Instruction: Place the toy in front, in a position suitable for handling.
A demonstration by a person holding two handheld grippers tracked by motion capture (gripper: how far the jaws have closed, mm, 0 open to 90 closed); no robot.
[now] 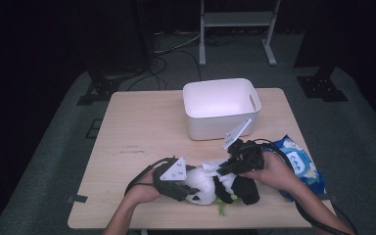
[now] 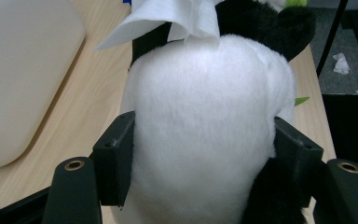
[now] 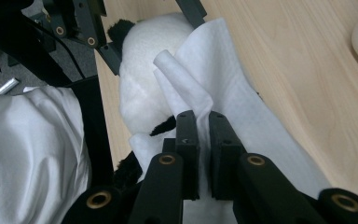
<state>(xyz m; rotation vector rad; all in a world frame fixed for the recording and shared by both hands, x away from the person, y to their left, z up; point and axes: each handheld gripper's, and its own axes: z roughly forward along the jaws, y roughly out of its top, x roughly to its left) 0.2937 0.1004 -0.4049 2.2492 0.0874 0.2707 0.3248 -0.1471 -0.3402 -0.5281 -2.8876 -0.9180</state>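
The left gripper [image 2: 200, 154] has its jaws spread wide and pressed on either side of the white body of a plush panda [image 2: 205, 135], holding the toy steady on the near edge of the desk [image 1: 142, 127]. The right gripper [image 3: 203, 140] has its jaws closed on a fold of a white wipe [image 3: 228, 93], which lies draped over the panda's white fur. Judging from this, the step in hand is wiping the toy: it should go best if the left jaws keep a firm but gentle squeeze so the soft body neither slips nor deforms, while the right jaws keep the wipe pinched near its edge and drag it flat across the fur in short strokes, rather than bunching it. In the high view the panda [image 1: 210, 186] lies between the two hands at the near middle of the desk, with a white bin [image 1: 221, 108] just beyond it and a blue pack of wipes [image 1: 301, 164] near the right edge, partly under the right forearm. The pack carries a printed picture and some lettering, but it is too small to read; no other writing is legible.
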